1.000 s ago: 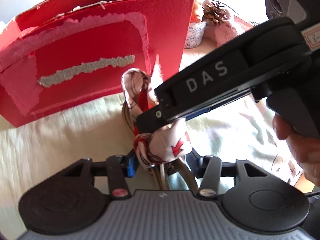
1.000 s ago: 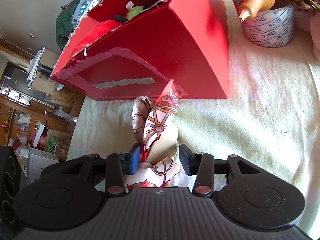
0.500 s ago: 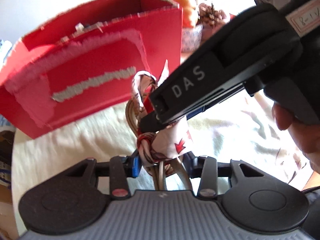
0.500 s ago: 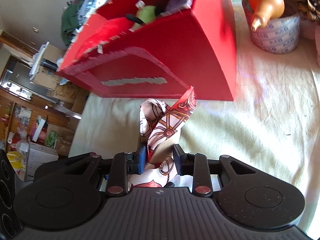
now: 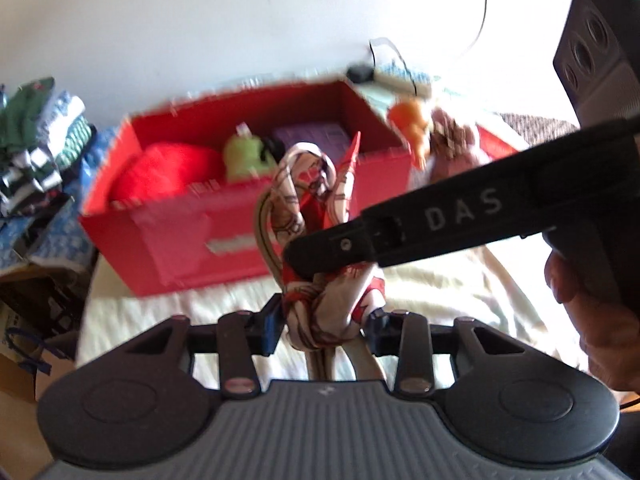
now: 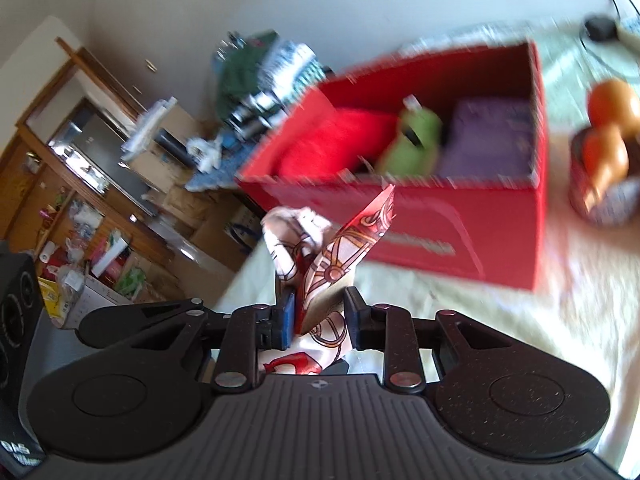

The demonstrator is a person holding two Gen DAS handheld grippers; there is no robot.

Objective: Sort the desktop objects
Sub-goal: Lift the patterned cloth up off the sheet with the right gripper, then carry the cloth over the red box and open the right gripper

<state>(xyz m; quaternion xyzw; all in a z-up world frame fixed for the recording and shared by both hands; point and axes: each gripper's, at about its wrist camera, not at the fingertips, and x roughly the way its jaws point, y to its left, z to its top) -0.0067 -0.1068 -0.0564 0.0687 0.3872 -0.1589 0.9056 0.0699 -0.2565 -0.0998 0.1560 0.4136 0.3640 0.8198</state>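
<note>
already the red box [image 6: 420, 216] holds a red cloth, a green toy and a purple thing. both grippers, left gripper [image 5: 326, 324] and right gripper [image 6: 318, 312], pinch the knotted scarf [image 5: 320, 240] in the air before the box; it must go inside, i think.

The scarf [image 6: 332, 256] sits up in front of the box [image 6: 472, 220]. Inside the box [image 5: 180, 236], a cushion [image 6: 332, 144] is left, a plush [image 6: 416, 144] middle, a pouch [image 6: 488, 140] right. Gourds [image 6: 604, 152] sit right of the box.
</note>
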